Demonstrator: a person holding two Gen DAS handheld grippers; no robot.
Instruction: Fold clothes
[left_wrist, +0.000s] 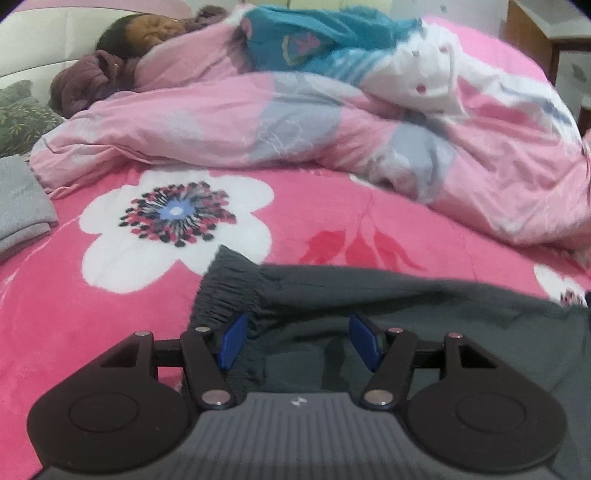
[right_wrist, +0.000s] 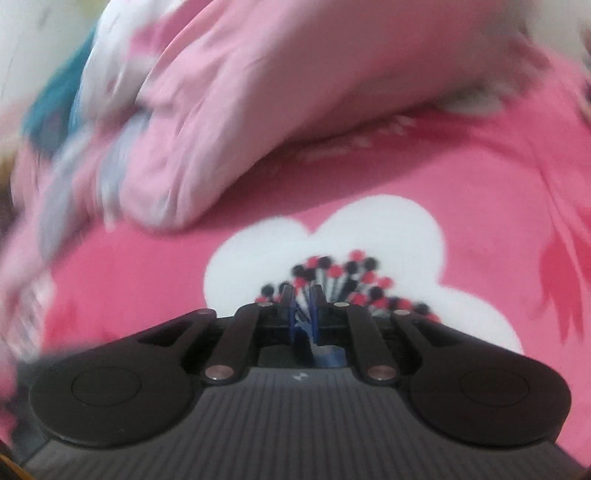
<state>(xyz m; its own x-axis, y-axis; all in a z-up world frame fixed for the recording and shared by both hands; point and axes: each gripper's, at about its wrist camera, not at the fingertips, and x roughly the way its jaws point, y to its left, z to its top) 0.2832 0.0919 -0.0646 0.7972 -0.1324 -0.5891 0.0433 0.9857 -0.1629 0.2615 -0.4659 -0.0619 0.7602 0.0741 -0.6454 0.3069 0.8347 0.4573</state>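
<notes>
Dark grey garment (left_wrist: 406, 314) lies flat on the pink floral bedspread (left_wrist: 74, 295), right under my left gripper (left_wrist: 298, 341). Its ribbed elastic band (left_wrist: 225, 291) sits at the garment's left end, bunched, and runs under the left blue pad (left_wrist: 232, 341). Left jaws stand apart, pads on either side of a stretch of the fabric; I can't see them pressing it, so I read no grip there.

Right gripper (right_wrist: 302, 308) is over bare bedspread, above the big white flower print (right_wrist: 369, 240) with its red and black dots. Jaws nearly together, only a narrow slot between the blue pads. Something pale blue shows low in that slot near the body, but the view is motion-blurred and I can't tell if it's cloth or just the print behind. No garment visible in the right wrist view.

Behind, in the left view: a rumpled pink, white and grey duvet (left_wrist: 295, 122) across the bed, a person (left_wrist: 147, 33) lying under it at the far left, a teal blanket (left_wrist: 325, 40) on top. Folded light grey cloth (left_wrist: 20, 206) at the left edge, a green patterned pillow (left_wrist: 20, 118) above it.
</notes>
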